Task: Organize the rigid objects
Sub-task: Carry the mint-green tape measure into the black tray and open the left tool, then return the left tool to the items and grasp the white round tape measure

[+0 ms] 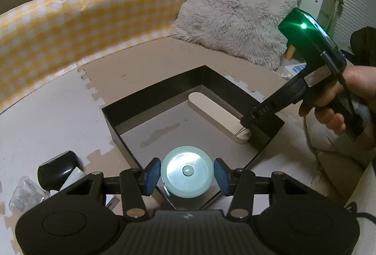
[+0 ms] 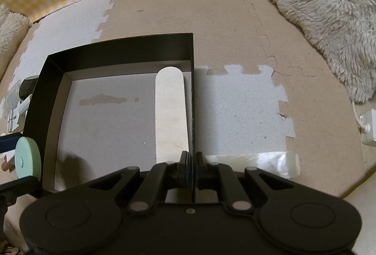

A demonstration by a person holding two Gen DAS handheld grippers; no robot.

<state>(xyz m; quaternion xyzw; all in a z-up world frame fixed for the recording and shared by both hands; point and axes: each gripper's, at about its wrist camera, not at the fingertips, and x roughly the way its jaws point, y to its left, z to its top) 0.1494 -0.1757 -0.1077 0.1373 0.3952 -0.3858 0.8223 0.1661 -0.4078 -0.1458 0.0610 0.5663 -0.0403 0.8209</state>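
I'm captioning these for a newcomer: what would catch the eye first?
The mint-green round tape measure, sitting between the left gripper's open blue pads above the black box's near corner. Next, the right gripper pinching the box's right wall, with a long white rounded case lying inside along that wall.
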